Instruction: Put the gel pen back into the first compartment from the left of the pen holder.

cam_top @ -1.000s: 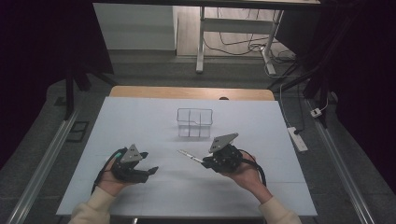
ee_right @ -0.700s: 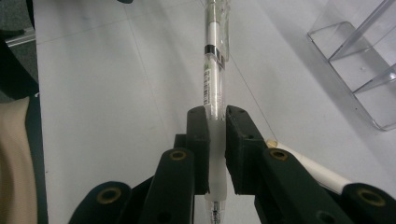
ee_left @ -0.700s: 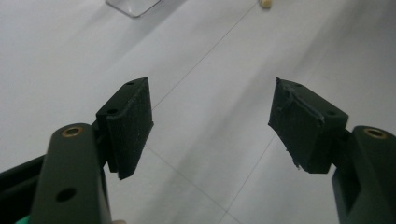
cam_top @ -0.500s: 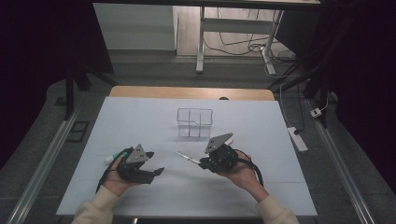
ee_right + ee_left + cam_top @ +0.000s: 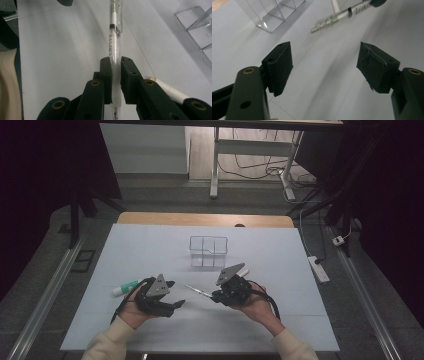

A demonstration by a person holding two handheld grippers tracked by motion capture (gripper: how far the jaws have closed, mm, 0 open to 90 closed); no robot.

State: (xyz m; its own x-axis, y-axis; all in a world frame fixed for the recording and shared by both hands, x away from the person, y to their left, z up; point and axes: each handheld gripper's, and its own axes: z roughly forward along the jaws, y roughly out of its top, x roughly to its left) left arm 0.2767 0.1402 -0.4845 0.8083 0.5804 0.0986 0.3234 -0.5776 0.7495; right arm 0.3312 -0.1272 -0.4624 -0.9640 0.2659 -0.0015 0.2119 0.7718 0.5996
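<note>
The right gripper (image 5: 216, 296) has the pen (image 5: 114, 50) pinched tight between its pads, gripped near the writing end, with the barrel sticking out level above the table (image 5: 280, 260) toward the other hand. So the pick-up looks done. The left gripper (image 5: 172, 304) is spread wide with nothing between its jaws, and its own view has the pen's free end just ahead and above. I'd say it's lining up for a handover or a two-handed move, though no contact yet. The clear organiser (image 5: 208, 251) sits just beyond both hands, its compartments looking empty as far as I can tell, so dropping the pen in there looks like the part left to do. Two more pieces wait on the table: a marker (image 5: 125, 287) by the left hand and a white pen (image 5: 170, 91) just beside the right gripper, neither touched.
</note>
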